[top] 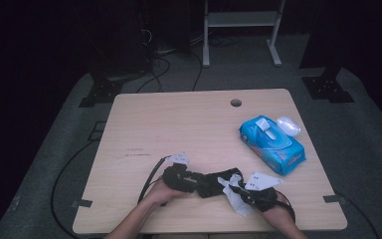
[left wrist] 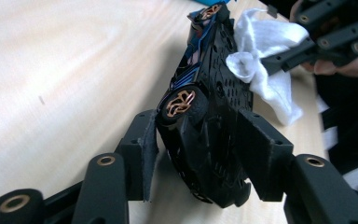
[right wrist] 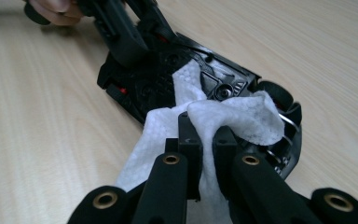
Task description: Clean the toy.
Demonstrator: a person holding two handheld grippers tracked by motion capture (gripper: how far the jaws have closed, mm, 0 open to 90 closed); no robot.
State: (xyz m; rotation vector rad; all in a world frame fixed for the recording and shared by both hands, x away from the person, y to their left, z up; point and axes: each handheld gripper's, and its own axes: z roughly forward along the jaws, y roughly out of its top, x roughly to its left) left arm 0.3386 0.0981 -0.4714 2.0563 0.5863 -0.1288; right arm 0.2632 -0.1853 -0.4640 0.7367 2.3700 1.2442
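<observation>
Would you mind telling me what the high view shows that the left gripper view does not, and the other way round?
The high view alone takes in the blue wipes pack at the table's right side, the clear lid beside it, and the floor cables. The left gripper view alone gives the close detail: the toy car's copper-spoked wheel and perforated black underside between the left gripper's pads. Both show the car, the white wipe pinched in the right gripper, and the wooden tabletop.
</observation>
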